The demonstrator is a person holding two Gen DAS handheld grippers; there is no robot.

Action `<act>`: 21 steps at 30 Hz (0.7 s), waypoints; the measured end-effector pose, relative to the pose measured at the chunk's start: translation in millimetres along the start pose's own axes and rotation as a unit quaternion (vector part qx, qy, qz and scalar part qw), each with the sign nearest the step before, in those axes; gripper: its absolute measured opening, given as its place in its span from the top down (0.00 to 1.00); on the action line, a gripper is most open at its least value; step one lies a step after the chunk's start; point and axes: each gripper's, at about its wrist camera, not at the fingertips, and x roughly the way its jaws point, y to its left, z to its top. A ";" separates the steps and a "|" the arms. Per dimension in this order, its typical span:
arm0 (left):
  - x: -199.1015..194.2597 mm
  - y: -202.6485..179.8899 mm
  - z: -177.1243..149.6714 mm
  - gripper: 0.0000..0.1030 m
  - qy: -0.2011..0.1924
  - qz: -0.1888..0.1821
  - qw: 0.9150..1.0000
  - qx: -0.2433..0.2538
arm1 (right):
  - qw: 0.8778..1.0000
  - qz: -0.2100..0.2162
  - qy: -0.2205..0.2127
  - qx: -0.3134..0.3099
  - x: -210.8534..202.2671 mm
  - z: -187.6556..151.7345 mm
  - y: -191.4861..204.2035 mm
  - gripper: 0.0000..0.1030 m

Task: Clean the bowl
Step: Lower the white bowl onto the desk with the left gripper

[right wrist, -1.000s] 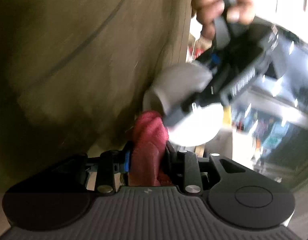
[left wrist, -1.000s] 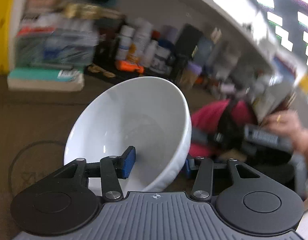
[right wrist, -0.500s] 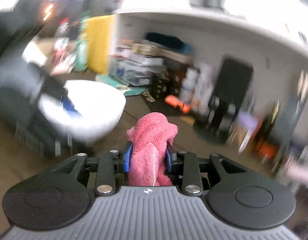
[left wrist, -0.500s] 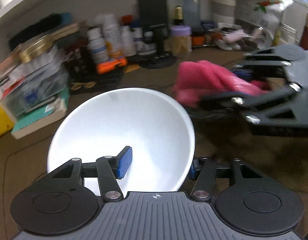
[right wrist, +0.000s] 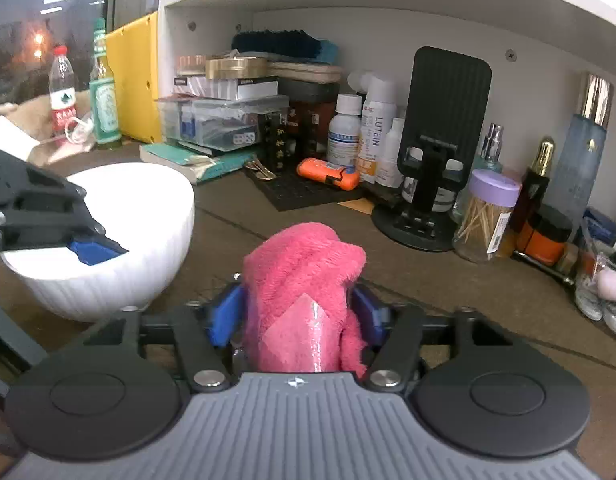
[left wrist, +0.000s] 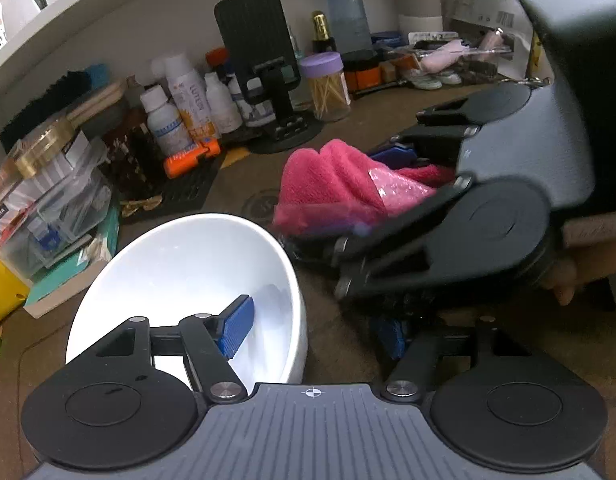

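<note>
A white bowl (left wrist: 188,280) sits low over the brown table, upright; it also shows at the left of the right wrist view (right wrist: 120,240). My left gripper (left wrist: 312,332) has one blue pad inside the bowl and the other outside, but the jaws stand wide apart and no longer pinch the rim. My right gripper (right wrist: 298,312) is shut on a folded pink cloth (right wrist: 304,276). It holds the cloth just right of the bowl, outside it; the cloth also shows in the left wrist view (left wrist: 332,184).
A shelf at the back is crowded with bottles (right wrist: 378,128), a black phone stand (right wrist: 436,152), a toothpick jar (right wrist: 488,216), boxes (right wrist: 228,116) and an orange tube (right wrist: 328,174). A yellow panel (right wrist: 132,80) stands at the left.
Both grippers swung round to face the shelf. The bowl came down from a tilted pose to upright near the table. The left jaws opened wider. The cloth came up beside the bowl.
</note>
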 end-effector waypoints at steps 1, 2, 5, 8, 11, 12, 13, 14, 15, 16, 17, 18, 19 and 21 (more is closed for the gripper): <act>-2.1 -1.2 0.5 0.32 -0.002 0.000 1.000 -0.001 | 1.000 -0.003 0.006 0.006 2.2 0.3 -1.6 0.03; -3.2 -2.1 1.1 0.29 -0.003 0.001 1.000 -0.001 | 1.000 -0.003 0.008 0.010 3.4 0.4 -2.8 0.03; -13.8 -7.9 2.0 0.10 -0.016 0.029 0.999 0.020 | 1.000 -0.007 0.020 0.012 7.3 0.8 -1.6 0.00; -21.2 -14.7 0.2 0.06 -0.018 0.059 0.997 0.049 | 0.999 -0.024 0.034 -0.004 12.7 1.4 5.1 0.00; -29.2 -16.6 -2.4 0.04 -0.020 0.067 0.996 0.055 | 0.999 -0.035 0.030 -0.016 12.1 1.0 11.2 0.00; -33.5 -16.2 -3.4 0.04 -0.021 0.069 0.996 0.054 | 0.999 -0.036 0.030 -0.014 11.9 0.9 11.7 0.00; -37.5 -16.0 -4.8 0.03 -0.023 0.072 0.996 0.055 | 0.999 -0.036 0.031 -0.010 11.9 0.9 11.4 0.00; -41.6 -15.8 -6.3 0.03 -0.026 0.075 0.995 0.056 | 0.999 -0.036 0.033 -0.006 11.9 0.8 11.2 0.00; -45.6 -15.6 -7.7 0.02 -0.028 0.077 0.995 0.057 | 0.999 -0.035 0.033 -0.003 11.8 0.7 10.8 0.00; -51.4 -15.0 -9.9 0.01 -0.032 0.081 0.995 0.058 | 0.999 -0.035 0.033 -0.003 11.7 0.5 10.6 0.00; -57.9 -13.2 -11.9 0.00 -0.038 0.086 0.994 0.057 | 0.999 -0.034 0.034 -0.002 11.5 0.4 10.3 0.00; -64.6 -11.2 -13.9 0.00 -0.044 0.092 0.993 0.056 | 0.999 -0.034 0.034 -0.002 11.2 0.2 10.1 0.00; -70.2 -6.6 -15.9 0.00 -0.047 0.097 0.993 0.052 | 0.999 -0.033 0.034 -0.001 10.9 -0.1 9.8 0.00; -81.2 3.0 -20.0 0.00 -0.053 0.108 0.992 0.044 | 0.999 -0.031 0.035 0.002 10.7 -0.2 8.9 0.00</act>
